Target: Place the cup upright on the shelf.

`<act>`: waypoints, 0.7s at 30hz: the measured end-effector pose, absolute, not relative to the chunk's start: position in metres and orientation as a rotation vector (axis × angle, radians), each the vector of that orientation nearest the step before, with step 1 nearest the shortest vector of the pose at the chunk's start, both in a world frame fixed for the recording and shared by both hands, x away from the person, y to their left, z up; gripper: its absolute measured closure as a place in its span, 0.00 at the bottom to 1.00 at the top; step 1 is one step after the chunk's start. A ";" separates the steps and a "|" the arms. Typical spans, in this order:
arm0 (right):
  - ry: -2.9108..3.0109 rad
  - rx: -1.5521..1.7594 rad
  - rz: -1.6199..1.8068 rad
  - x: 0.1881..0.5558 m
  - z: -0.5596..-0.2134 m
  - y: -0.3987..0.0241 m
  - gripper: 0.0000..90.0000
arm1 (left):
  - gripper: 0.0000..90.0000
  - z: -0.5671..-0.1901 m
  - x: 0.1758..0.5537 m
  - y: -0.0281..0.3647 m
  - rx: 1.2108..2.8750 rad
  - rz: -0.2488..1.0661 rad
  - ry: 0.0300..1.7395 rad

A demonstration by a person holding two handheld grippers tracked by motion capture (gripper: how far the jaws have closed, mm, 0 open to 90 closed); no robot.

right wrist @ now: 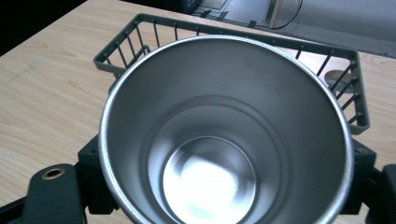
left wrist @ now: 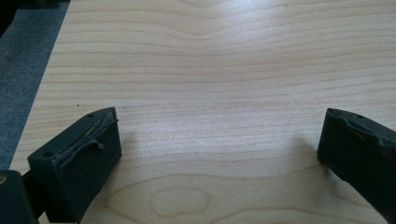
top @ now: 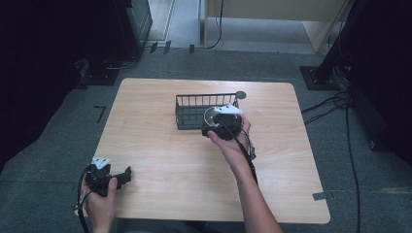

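Carrying: my right gripper (top: pixel 219 127) had its jaws clamped on a steel cup (right wrist: pixel 224 135), beside the wire basket (top: pixel 187 112).
Next: likely lowering it inside.
Left gripper (top: pixel 116 178): jaws apart, empty, over the desk (top: pixel 160 160).

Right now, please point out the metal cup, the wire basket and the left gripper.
Cup (right wrist: pixel 205 182): right gripper view, on its shiny inner bottom.
Basket (top: pixel 187 114): high view, on its left wire wall.
Left gripper (top: pixel 127 174): high view, between its open jaws near the table's front edge.
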State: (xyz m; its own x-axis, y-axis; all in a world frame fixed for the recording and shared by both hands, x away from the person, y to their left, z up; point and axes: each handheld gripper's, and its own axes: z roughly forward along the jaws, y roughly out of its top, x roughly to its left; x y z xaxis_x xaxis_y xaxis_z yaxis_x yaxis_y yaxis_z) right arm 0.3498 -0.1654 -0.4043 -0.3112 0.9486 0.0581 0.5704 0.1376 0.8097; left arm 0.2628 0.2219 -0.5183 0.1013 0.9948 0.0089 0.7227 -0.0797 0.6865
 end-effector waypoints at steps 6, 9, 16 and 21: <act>1.934 1.472 1.057 0.357 -0.401 -0.170 0.20 | 0.00 -0.518 0.263 0.222 1.860 0.675 1.675; 1.926 1.464 1.041 0.362 -0.400 -0.170 0.20 | 0.00 -0.518 0.263 0.222 1.859 0.675 1.675; 1.892 1.451 1.024 0.375 -0.393 -0.169 0.20 | 0.00 -0.518 0.263 0.222 1.860 0.675 1.675; 1.887 1.440 1.031 0.386 -0.385 -0.167 0.20 | 0.00 -0.518 0.263 0.222 1.861 0.675 1.674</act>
State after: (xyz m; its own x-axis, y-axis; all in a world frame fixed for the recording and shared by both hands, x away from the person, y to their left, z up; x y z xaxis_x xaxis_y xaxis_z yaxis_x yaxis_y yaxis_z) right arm 0.3855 -0.1669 -0.3850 -0.2778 0.9603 0.0267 0.5412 0.1335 0.8302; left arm 0.2629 0.2219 -0.5183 0.1015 0.9948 0.0095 0.7232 -0.0804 0.6859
